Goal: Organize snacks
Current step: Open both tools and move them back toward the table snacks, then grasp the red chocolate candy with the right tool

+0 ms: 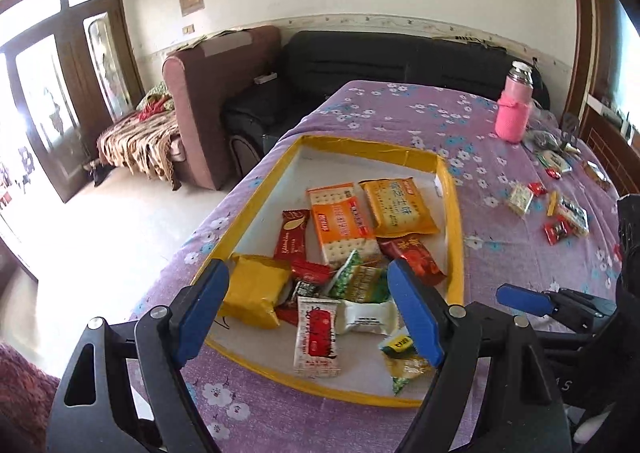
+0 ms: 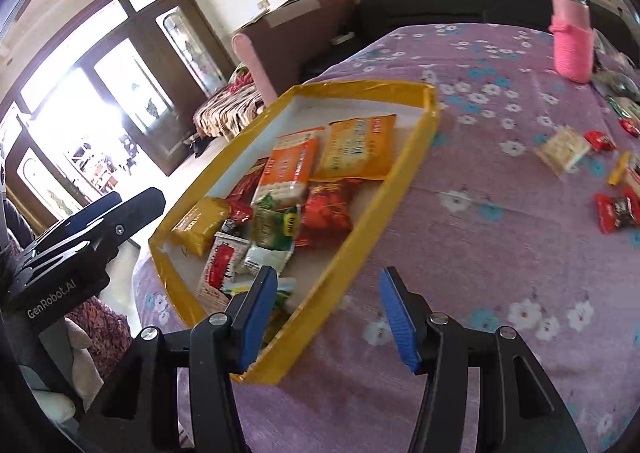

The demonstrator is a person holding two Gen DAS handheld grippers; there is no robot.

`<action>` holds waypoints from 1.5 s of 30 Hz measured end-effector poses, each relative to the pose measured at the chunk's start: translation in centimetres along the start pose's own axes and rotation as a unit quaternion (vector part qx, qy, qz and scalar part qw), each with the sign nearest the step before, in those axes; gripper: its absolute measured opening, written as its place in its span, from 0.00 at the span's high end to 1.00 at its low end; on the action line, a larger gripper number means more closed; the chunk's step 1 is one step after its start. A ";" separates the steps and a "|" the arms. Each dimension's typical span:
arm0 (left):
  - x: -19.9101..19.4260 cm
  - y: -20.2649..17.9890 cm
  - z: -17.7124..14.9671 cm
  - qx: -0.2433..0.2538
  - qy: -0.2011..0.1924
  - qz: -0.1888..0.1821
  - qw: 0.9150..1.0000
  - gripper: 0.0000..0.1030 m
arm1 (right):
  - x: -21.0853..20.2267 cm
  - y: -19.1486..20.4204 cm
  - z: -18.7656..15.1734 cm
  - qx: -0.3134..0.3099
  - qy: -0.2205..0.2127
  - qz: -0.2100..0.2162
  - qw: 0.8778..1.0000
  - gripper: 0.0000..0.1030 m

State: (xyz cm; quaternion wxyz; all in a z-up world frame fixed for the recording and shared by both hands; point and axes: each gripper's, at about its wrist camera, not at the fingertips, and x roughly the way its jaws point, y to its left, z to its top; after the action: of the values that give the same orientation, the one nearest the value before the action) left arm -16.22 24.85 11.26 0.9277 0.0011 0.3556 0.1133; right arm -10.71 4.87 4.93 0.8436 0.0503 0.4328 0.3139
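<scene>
A yellow-rimmed white tray [image 1: 453, 213] [image 2: 400, 173] lies on the purple flowered cloth. It holds several snack packs: an orange cracker pack [image 1: 344, 225] [image 2: 288, 165], a yellow-orange bag [image 1: 400, 209] [image 2: 356, 149], a yellow pack [image 1: 256, 289], a red bag [image 1: 416, 257] and a white-and-red sachet [image 1: 318, 337]. My left gripper [image 1: 308, 281] hovers open over the tray's near end, with nothing pressed between its pads. My right gripper [image 2: 328, 277] is open too, straddling the tray's near right rim without holding anything. Loose snacks [image 1: 560, 213] [image 2: 564, 151] lie scattered on the cloth at the right.
A pink-sleeved bottle [image 1: 514, 109] [image 2: 572, 41] stands at the table's far right. Red candies [image 2: 616, 213] lie near the right edge. The table's left edge drops to the floor; a brown armchair [image 1: 208, 93] and a black sofa [image 1: 380, 61] stand beyond.
</scene>
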 end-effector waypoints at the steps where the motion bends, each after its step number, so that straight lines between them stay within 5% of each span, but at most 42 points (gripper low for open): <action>1: -0.1 -0.3 0.0 0.003 0.000 -0.001 1.000 0.20 | -0.3 -0.3 -0.1 0.003 -0.002 -0.001 1.000 0.46; 22: -1.4 -6.7 0.8 0.078 -0.002 -0.034 0.996 0.20 | -4.5 -8.0 -1.4 0.075 -0.034 -0.040 0.996 0.42; 25: -2.9 -7.4 2.7 0.073 -0.033 -0.075 0.994 0.20 | -6.0 -10.4 -1.5 0.095 -0.046 -0.061 0.993 0.41; 27: -3.5 -7.5 3.6 0.054 -0.050 -0.138 0.988 0.18 | -7.5 -12.8 -1.6 0.122 -0.058 -0.079 0.988 0.40; 31: -1.1 -9.6 2.7 0.055 0.036 -0.250 0.966 0.18 | -10.0 -17.6 -1.7 0.177 -0.075 -0.120 0.974 0.38; 45: 1.0 -8.9 0.5 0.036 0.067 -0.235 0.969 0.18 | -9.5 -27.6 3.7 0.242 -0.110 -0.215 0.940 0.37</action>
State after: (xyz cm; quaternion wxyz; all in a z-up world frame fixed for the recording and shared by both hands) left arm -13.32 16.43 10.23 0.9016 -0.0566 0.4115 -0.1207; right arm 1.48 -21.91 4.01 0.8957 0.1923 0.4010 0.0030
